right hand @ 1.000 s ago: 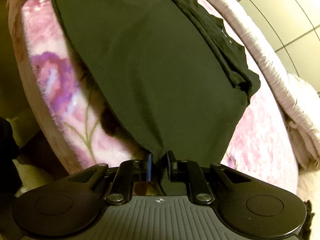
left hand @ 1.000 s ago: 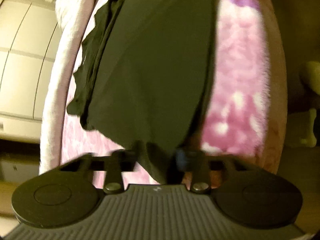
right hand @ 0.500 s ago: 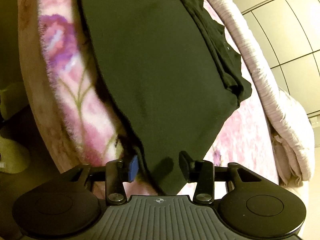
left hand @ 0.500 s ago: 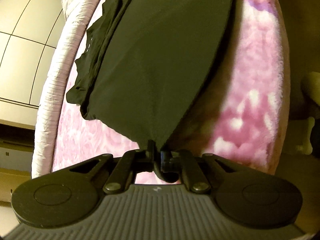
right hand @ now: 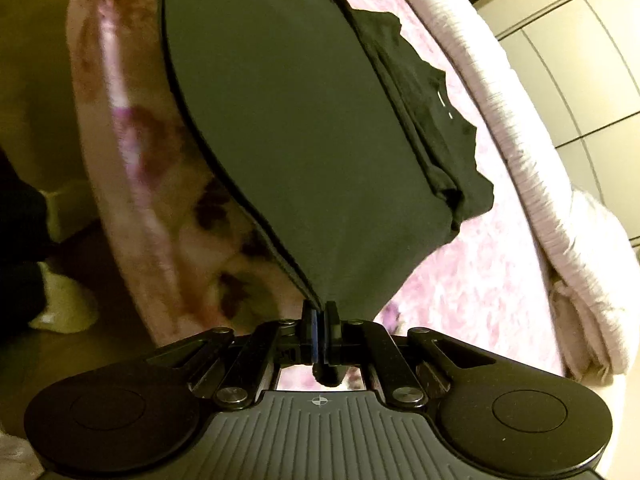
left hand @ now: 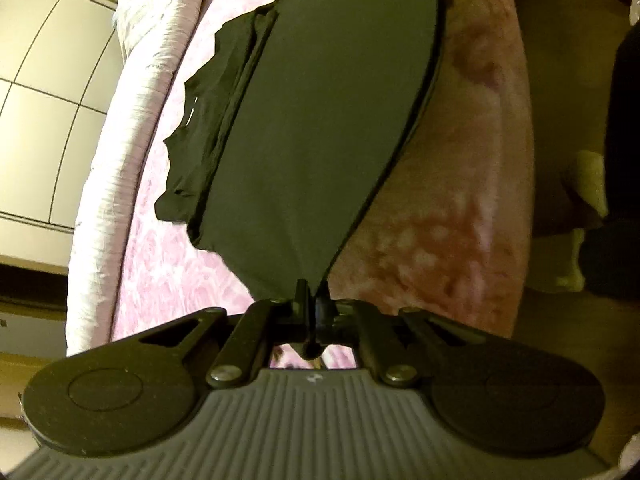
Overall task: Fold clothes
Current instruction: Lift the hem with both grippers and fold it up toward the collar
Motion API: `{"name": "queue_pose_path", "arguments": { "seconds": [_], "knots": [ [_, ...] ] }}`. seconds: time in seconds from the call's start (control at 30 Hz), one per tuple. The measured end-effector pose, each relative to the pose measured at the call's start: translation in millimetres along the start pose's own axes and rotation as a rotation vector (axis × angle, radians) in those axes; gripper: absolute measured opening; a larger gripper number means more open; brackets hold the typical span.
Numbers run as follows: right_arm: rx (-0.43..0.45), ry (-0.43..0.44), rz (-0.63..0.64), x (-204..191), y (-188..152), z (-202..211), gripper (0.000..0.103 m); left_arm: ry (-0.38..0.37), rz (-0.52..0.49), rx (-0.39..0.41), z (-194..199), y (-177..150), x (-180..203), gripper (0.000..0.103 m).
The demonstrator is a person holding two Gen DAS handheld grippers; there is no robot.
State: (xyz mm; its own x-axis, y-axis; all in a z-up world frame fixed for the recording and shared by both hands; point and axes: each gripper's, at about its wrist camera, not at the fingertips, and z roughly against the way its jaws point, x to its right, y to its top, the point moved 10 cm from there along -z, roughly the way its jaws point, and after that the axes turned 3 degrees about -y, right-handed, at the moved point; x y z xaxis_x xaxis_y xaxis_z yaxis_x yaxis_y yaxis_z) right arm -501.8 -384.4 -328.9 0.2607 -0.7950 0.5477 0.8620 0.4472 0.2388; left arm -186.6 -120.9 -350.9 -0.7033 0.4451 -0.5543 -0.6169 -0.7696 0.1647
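Note:
A dark green-black garment [left hand: 320, 120] lies spread on a pink fluffy blanket [left hand: 172, 272], its far part bunched in folds [left hand: 208, 128]. My left gripper [left hand: 311, 296] is shut on its near corner and holds the cloth taut and lifted. In the right wrist view the same garment [right hand: 304, 128] stretches away from my right gripper [right hand: 320, 316], which is shut on the other near corner, with a double hem edge running into the jaws. The far folds [right hand: 432, 128] show a small white mark.
The blanket covers a bed whose rounded edge [left hand: 500, 184] drops to the floor. A pale quilted roll [right hand: 520, 168] borders the far side of the bed. White wardrobe panels [left hand: 44, 92] stand behind it. Light slippers [right hand: 64, 304] lie on the floor.
The right gripper, shut a second ago and open half a second ago, has closed on the garment corner. The left gripper closed earlier and stays shut. Both have lifted, pulling the cloth taut.

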Motion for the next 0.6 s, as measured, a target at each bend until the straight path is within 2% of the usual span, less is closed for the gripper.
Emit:
{"name": "queue_pose_path", "arguments": {
  "seconds": [0.2,0.27,0.3,0.43,0.6],
  "knots": [
    [-0.047,0.115,-0.042,-29.7,-19.3,62.6,0.001,-0.066,0.057,-0.015,54.2,0.1,5.4,0.000],
    [-0.047,0.117,-0.060,-24.1,-18.0,81.7,0.001,-0.088,0.076,-0.019,72.5,0.4,7.1,0.000],
    [-0.041,0.103,-0.065,-14.6,-14.4,88.3,0.001,-0.081,0.097,-0.014,75.6,2.5,-4.5,0.000],
    [-0.003,0.010,-0.055,49.8,9.6,91.9,0.001,-0.048,0.212,0.030,49.6,17.3,-93.3,0.001],
    [0.021,-0.083,0.017,146.8,58.9,53.5,0.001,-0.031,0.348,0.086,4.4,37.9,-208.4,0.001]
  ]
}}
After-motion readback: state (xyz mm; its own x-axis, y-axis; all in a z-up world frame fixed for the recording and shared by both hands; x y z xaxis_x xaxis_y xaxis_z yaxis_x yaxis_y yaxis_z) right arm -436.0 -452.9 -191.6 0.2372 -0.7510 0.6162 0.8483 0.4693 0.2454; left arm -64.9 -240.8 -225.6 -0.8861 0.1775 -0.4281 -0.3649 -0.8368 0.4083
